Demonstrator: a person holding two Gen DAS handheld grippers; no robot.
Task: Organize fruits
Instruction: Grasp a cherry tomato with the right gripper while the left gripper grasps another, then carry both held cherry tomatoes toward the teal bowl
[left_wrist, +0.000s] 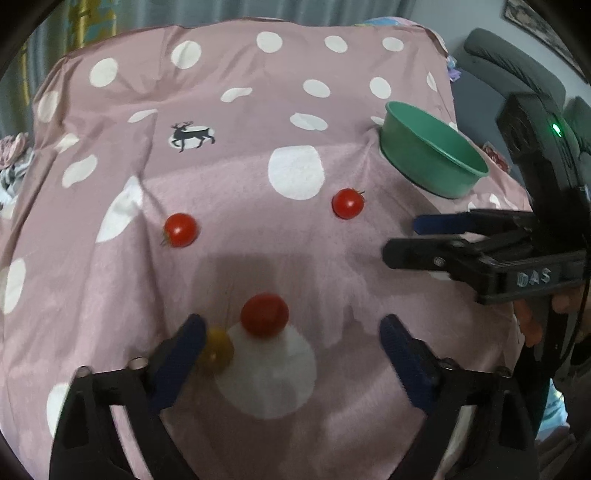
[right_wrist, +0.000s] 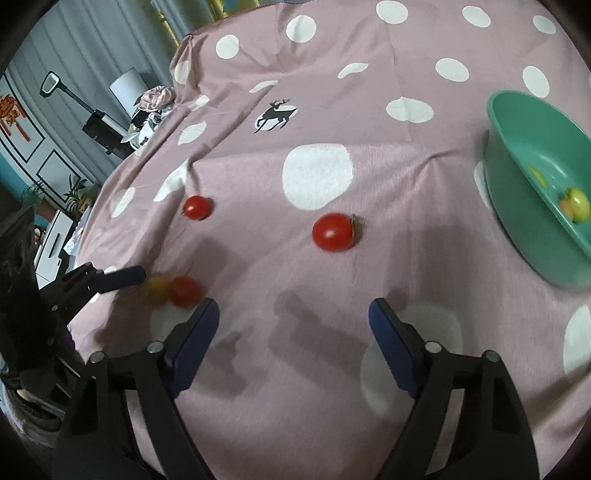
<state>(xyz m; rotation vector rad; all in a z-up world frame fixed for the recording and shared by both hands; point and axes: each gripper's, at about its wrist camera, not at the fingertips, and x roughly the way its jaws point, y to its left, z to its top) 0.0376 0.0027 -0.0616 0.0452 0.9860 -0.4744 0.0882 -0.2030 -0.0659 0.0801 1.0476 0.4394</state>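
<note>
Three red cherry tomatoes lie on the pink dotted cloth: one near my left gripper, one at the left, one toward the bowl. A yellow tomato sits against my left gripper's left finger. My left gripper is open, low over the cloth, with the near red tomato just ahead of its fingertips. My right gripper is open and empty; it also shows in the left wrist view. The green bowl holds yellow tomatoes; it also shows in the left wrist view.
The cloth is creased and falls away at its far and left edges. A grey chair stands beyond the right edge. Furniture and clutter lie off the left side in the right wrist view.
</note>
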